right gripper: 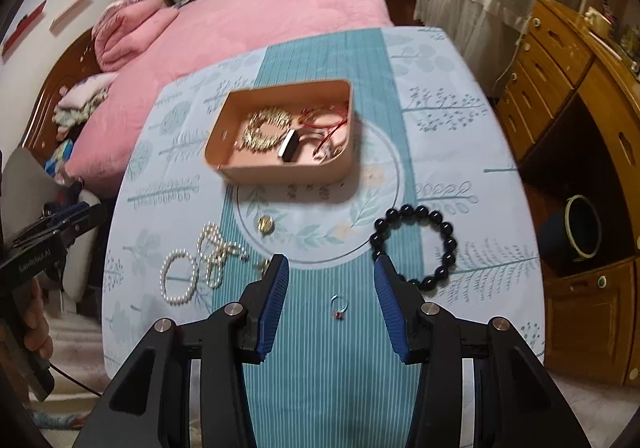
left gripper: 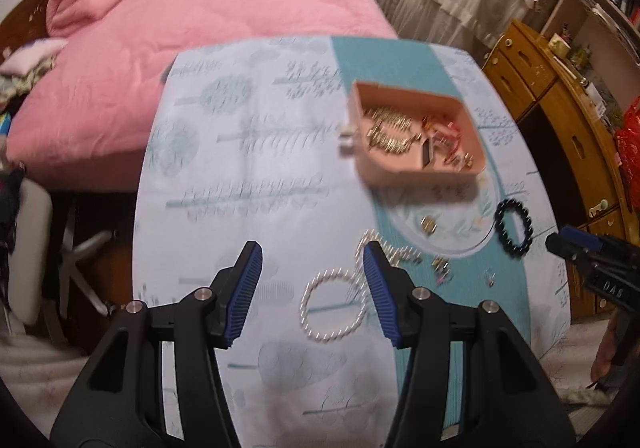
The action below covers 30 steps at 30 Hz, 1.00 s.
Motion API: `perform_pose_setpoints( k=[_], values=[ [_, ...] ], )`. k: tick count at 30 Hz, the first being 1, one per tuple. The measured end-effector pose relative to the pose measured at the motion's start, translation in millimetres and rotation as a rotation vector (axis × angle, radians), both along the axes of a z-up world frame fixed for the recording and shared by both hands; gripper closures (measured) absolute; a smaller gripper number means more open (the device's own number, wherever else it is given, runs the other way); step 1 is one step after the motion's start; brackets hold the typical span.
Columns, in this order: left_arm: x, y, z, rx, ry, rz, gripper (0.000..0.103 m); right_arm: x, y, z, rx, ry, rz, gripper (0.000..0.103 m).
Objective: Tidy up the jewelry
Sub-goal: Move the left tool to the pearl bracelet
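Observation:
A pink open box (right gripper: 256, 171) stands mid-table and holds a gold chain (right gripper: 266, 129), red cord and a dark clip; it also shows in the left wrist view (left gripper: 400, 171). A white pearl bracelet (left gripper: 316, 304) lies between my open left gripper's (left gripper: 312, 264) fingers, below them on the cloth; it also shows in the right wrist view (right gripper: 178, 278). A pearl necklace (right gripper: 216, 252) lies beside it. My right gripper (right gripper: 330, 272) is open and empty above a small ring (right gripper: 339, 306). A black bead bracelet (right gripper: 416, 244) lies to its right, also in the left wrist view (left gripper: 514, 226).
The table carries a pale blue and teal patterned cloth (right gripper: 320, 368). A gold pendant (right gripper: 265, 224) lies near the box. A pink bed (left gripper: 200, 27) stands behind the table, a wooden desk with drawers (right gripper: 560, 87) to the right, a dark bin (right gripper: 576, 230) on the floor.

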<state>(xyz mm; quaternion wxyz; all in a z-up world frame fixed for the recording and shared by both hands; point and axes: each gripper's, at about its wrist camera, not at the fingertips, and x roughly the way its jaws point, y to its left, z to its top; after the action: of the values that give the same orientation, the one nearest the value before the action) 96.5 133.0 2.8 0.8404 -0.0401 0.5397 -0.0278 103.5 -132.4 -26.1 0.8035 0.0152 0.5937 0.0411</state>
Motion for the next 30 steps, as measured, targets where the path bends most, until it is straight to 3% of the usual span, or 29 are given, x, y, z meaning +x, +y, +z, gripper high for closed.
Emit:
perform_pose_setpoints(
  k=[6, 15, 26, 30],
  values=[
    [-20.0, 10.2, -40.5, -0.017, 0.069, 0.006, 0.053, -2.0, 20.8, -26.5, -0.029, 0.064, 0.061, 0.058],
    [-28.2, -4.6, -100.2, 0.025, 0.184, -0.06, 0.053, -2.0, 43.0, -69.5, -0.046, 0.149, 0.118, 0.058],
    [-8.4, -11.9, -128.8, 0.04, 0.254, -0.085, 0.054, 5.1, 70.7, -113.7, -0.032, 0.185, 0.161, 0.058],
    [-2.3, -18.6, -130.8, 0.065, 0.244, -0.101, 0.053, 15.3, 74.7, -122.0, -0.013, 0.169, 0.146, 0.058]
  ],
)
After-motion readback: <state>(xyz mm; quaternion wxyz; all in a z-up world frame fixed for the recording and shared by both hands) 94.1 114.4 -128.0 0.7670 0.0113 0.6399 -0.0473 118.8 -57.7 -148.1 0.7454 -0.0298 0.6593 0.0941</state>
